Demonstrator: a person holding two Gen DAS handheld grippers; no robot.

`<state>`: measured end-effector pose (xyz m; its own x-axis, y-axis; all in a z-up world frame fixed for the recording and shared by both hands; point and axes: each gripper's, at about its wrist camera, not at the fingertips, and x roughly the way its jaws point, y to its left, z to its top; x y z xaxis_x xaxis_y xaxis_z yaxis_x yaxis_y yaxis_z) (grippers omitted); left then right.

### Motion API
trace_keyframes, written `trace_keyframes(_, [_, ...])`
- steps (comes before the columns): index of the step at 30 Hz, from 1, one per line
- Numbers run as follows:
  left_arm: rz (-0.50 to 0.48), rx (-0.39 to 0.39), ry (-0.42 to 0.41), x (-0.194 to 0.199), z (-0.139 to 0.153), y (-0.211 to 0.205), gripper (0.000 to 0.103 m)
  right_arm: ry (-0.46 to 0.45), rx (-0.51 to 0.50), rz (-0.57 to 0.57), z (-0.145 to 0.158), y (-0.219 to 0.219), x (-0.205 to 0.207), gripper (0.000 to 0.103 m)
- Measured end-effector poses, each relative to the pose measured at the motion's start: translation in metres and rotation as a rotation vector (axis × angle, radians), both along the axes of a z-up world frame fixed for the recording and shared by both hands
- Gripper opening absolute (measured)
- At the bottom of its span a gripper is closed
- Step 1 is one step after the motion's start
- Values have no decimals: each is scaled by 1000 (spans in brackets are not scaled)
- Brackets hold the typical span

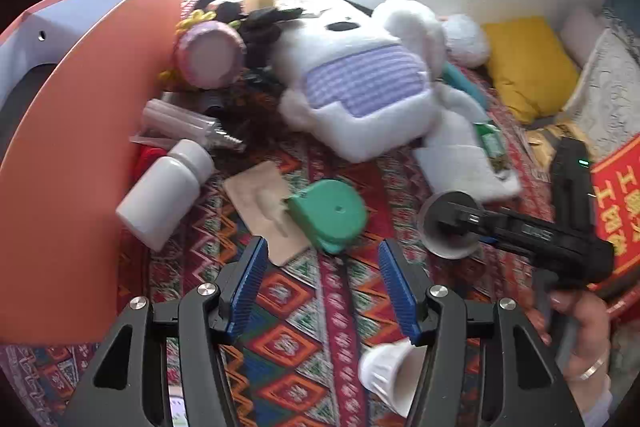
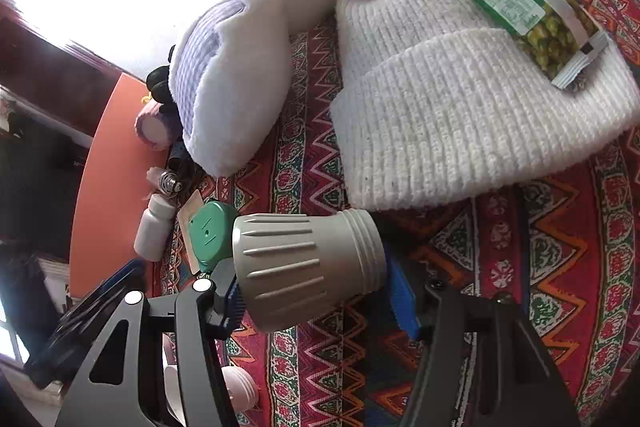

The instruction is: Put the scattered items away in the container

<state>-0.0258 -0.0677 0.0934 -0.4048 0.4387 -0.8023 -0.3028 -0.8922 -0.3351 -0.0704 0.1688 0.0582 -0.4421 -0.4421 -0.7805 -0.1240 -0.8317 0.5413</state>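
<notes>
Off to the far left of the left claw [image 1: 323, 247], an orange wall [image 1: 80, 147], most likely the container's side, standing tall so things drop in behind it; just this side of it, a white bottle [image 1: 164, 195] on its side, waiting its turn; ahead of the left fingertips, a tan card [image 1: 264, 203] pinned flat under a green case [image 1: 328, 215]. Left claw roughly half open, pads bare, nothing held, hovering over the patterned cloth [image 1: 288, 307] and lined up on that green case, probably the next pick; tucked beneath its right finger, a white ribbed cup [image 1: 388, 375] tipped over, too close in to grab from here.

Over to the right claw [image 2: 312, 287]: closed partway around a grey ribbed cap [image 2: 308, 267], one pad on the closed end, the other at the threaded rim; gripped end to end, presumably because the ribbed flanks would roll. Looks pinched, yet low over the cloth, not carried across to the container. Beyond and right of it, a white knitted hat [image 2: 460, 115] with a green snack packet [image 2: 532, 15] resting on top, both untouched.
</notes>
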Motion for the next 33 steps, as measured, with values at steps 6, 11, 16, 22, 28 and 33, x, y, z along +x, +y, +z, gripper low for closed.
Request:
trace_keyframes(6, [-288,-57,37,48,12,46,65,34,-43,-26,11,7,8,48])
trace_keyframes(11, [-358,-263,67,67,-14,72,72,52,-72,-24,17,12,6,48])
trace_keyframes(16, [-346,-304,46,63,-27,75,76,42,-80,-15,15,11,4,48])
trace_keyframes(22, [-327,-360,45,61,-42,80,71,37,-76,-7,9,10,3,48])
trace_keyframes(28, [-282,-361,27,55,-41,70,50,35,-81,-5,6,9,1,48])
trace_keyframes(33, [-279,-385,26,54,-42,60,51,31,-83,1,6,9,2,48])
